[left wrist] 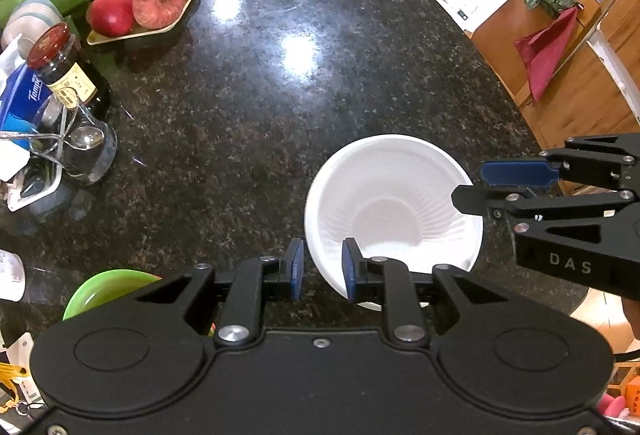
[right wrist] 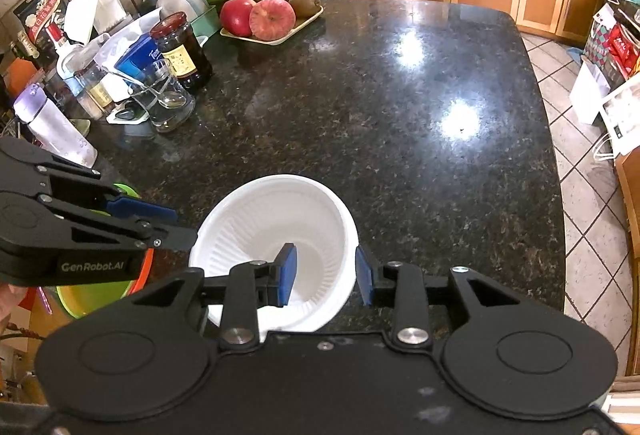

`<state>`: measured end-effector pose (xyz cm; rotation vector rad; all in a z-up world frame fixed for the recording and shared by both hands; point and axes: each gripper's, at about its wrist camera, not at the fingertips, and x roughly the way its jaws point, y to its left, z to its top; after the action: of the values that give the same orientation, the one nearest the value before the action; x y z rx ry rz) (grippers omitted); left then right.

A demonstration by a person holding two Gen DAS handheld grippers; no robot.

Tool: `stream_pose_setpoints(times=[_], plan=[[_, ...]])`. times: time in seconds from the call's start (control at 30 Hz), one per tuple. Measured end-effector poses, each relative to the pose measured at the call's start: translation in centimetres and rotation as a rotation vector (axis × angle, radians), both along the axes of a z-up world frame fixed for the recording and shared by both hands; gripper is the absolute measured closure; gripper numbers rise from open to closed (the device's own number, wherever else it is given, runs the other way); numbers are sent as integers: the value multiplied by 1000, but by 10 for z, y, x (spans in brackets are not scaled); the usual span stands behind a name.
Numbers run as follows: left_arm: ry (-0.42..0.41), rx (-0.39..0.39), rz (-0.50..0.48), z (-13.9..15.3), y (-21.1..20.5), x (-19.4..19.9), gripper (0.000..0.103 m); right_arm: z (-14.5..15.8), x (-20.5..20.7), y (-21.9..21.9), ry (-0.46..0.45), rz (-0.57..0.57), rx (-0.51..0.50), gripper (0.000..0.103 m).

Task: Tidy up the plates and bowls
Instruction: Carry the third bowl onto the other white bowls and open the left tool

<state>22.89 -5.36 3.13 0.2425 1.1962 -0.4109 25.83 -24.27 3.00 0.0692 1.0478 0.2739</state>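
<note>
Now the white bowl sits on the dark counter, near edge. Left gripper and right gripper straddle opposite rims, fingers apart, seemingly not pinching; green bowl near left.

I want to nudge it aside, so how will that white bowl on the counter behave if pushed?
The white bowl looks thin, ribbed and disposable, so probably very light and flexible. On the polished counter it would likely slide easily, perhaps tip.
</note>
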Motion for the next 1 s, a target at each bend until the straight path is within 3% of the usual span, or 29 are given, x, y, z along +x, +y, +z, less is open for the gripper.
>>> stream_pose_setpoints(times=[0.43, 0.57, 0.77, 1.0], plan=[[-109, -31, 11, 8, 13, -9, 72, 1, -14, 2, -32, -53, 10, 66], [-132, -47, -10, 9, 17, -13, 58, 2, -22, 4, -46, -82, 29, 66], [-185, -41, -28, 9, 23, -23, 58, 2, -36, 14, -83, -120, 31, 66], [-182, -65, -64, 7, 27, -30, 58, -1, -48, 20, -110, -167, 39, 65]])
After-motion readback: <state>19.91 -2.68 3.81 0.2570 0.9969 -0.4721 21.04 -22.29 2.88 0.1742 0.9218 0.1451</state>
